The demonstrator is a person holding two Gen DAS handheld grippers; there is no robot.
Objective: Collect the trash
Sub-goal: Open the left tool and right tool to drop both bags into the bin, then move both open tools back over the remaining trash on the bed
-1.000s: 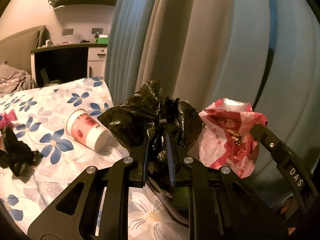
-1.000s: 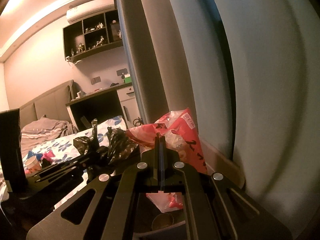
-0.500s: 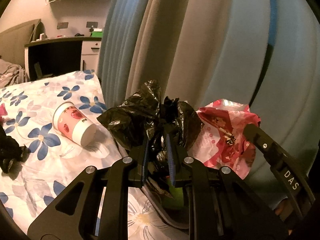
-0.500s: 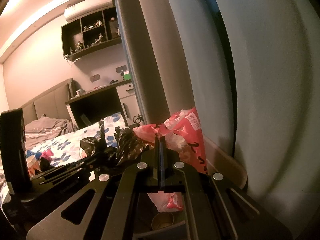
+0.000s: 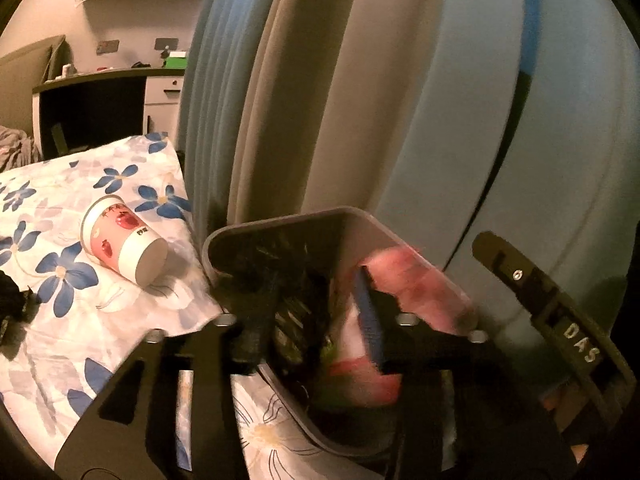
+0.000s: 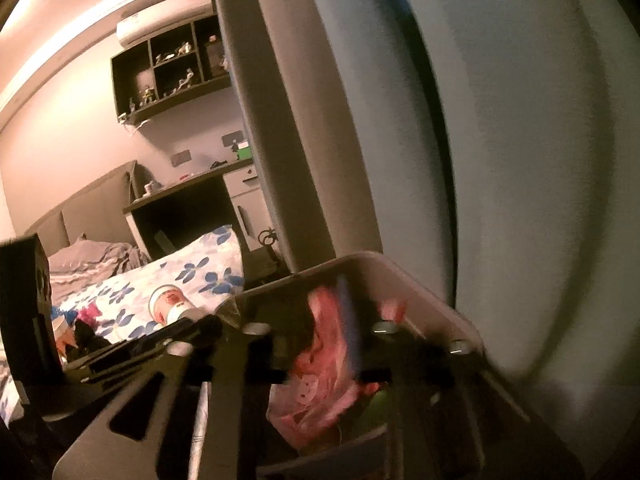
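- A dim bedroom: a bed under a blue-flowered sheet (image 5: pixel 100 240), a long pleated curtain (image 5: pixel 360 100) hanging along its far edge, a dark desk (image 5: pixel 92 108) and a wall shelf of figurines (image 6: pixel 172 68) beyond.
- A grey bin (image 5: pixel 280 236) stands between the bed's edge and the curtain, likely set there so rubbish can go straight off the bed into it.
- The left gripper (image 5: pixel 316 316) sits over the bin mouth with its fingers spread wide; nothing is pinched between them. A crumpled black plastic bag (image 5: pixel 296 280) lies in the bin beneath, so it reads as dropped, though blur hides any contact.
- The right gripper (image 6: pixel 320 340) is also over the bin, fingers parted. A red-and-pink snack wrapper (image 6: pixel 320 376) hangs between and below them; blur keeps me from telling whether it touches a finger, but nothing is clamped.
- Both tools point down into the one opening, side by side, which suits releasing two pieces at once.
- The wrapper looks thin, glossy and creased, white in patches; the bag is shiny and wadded. Something green shows deeper in the bin, unidentifiable.
- Left on the bed: a paper cup (image 5: pixel 124 248) with red fruit print, lying on its side close to the bed's edge by the bin, and a dark scrap (image 5: pixel 14 312) at the left border.
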